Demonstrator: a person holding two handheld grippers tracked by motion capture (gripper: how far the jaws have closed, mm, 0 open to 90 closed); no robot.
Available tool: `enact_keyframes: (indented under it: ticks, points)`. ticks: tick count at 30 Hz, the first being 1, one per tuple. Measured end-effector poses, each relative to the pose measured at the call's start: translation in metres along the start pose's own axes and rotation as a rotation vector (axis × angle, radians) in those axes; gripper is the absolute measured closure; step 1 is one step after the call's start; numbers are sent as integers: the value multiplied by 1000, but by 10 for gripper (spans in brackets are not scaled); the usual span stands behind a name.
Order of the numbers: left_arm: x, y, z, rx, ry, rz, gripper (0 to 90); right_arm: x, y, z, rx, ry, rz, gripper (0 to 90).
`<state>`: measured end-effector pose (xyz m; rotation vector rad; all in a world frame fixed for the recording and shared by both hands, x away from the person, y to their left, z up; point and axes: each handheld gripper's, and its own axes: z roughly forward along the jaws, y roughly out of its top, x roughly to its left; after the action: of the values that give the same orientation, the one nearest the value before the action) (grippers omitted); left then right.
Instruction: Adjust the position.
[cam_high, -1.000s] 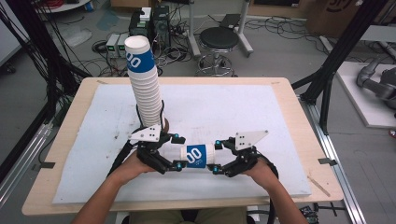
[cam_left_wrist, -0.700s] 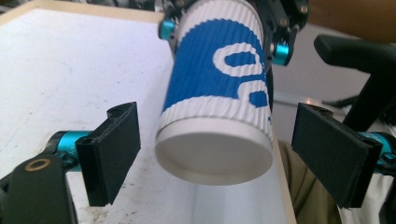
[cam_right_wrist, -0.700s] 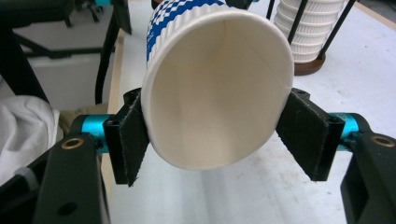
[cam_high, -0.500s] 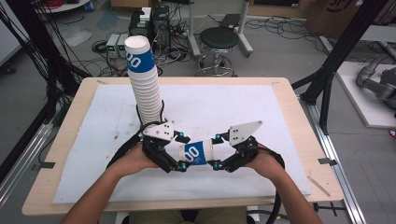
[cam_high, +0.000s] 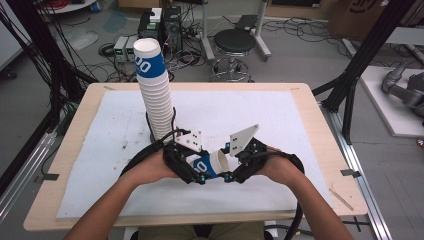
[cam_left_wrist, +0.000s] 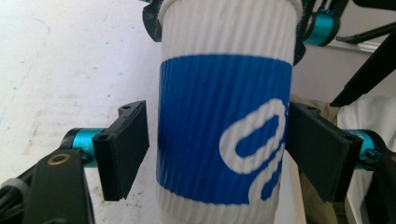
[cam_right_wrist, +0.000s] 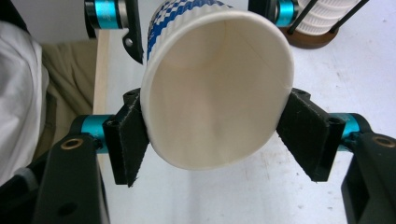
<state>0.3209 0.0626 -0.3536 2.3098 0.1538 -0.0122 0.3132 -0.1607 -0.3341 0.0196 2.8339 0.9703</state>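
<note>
A white ribbed paper cup (cam_high: 207, 164) with a blue band lies tilted between my two grippers, over the front middle of the white mat. My right gripper (cam_high: 231, 161) is shut on the cup's rim (cam_right_wrist: 215, 93), which faces its camera and looks slightly squeezed. My left gripper (cam_high: 199, 172) sits around the cup's lower body (cam_left_wrist: 219, 130). One of its pads (cam_left_wrist: 123, 149) stands a little off the wall, while the other (cam_left_wrist: 317, 149) is at the cup's edge. A tall stack of the same cups (cam_high: 152, 90) stands in a holder behind the left gripper.
The white mat (cam_high: 300, 130) covers most of the wooden table (cam_high: 325, 150). The stack's round wooden base and black rods (cam_right_wrist: 313, 39) are close behind the held cup. A stool (cam_high: 234, 42), cables and electronics are on the floor beyond the table.
Both grippers have come closer together and moved slightly away from the table's front edge. The cup has tilted, its mouth now pointing up toward the right gripper.
</note>
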Motion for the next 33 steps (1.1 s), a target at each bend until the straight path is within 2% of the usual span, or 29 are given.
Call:
enact_keyframes:
  ticks: [4, 11, 18, 21, 23, 25, 29, 31, 33]
  points:
    - [1, 0, 3, 12, -9, -4, 247, 1, 7, 1, 52, 0, -16, 292]
    - [1, 0, 6, 33, -38, 6, 297, 2, 12, 4, 102, 8, -29, 292]
    - [0, -1, 14, 61, -59, 6, 300, 3, 16, 9, 161, 29, -50, 292]
    - [1, -4, 15, 42, -67, 1, 303, 4, 17, 10, 169, 33, -45, 287]
    - [1, -8, 15, 2, -72, -9, 298, 3, 16, 9, 167, 44, -32, 270]
    - [2, -12, 13, -37, -80, -21, 285, 1, 15, 8, 142, 45, -14, 235]
    - [3, -22, 11, -128, -100, -33, 276, -2, 12, 1, 1, 66, 58, 217]
    - [3, -27, 11, -179, -103, -49, 273, -4, 11, -2, -46, 71, 73, 214]
    - [4, -32, 11, -208, -94, -59, 267, -4, 9, -6, -95, 72, 98, 211]
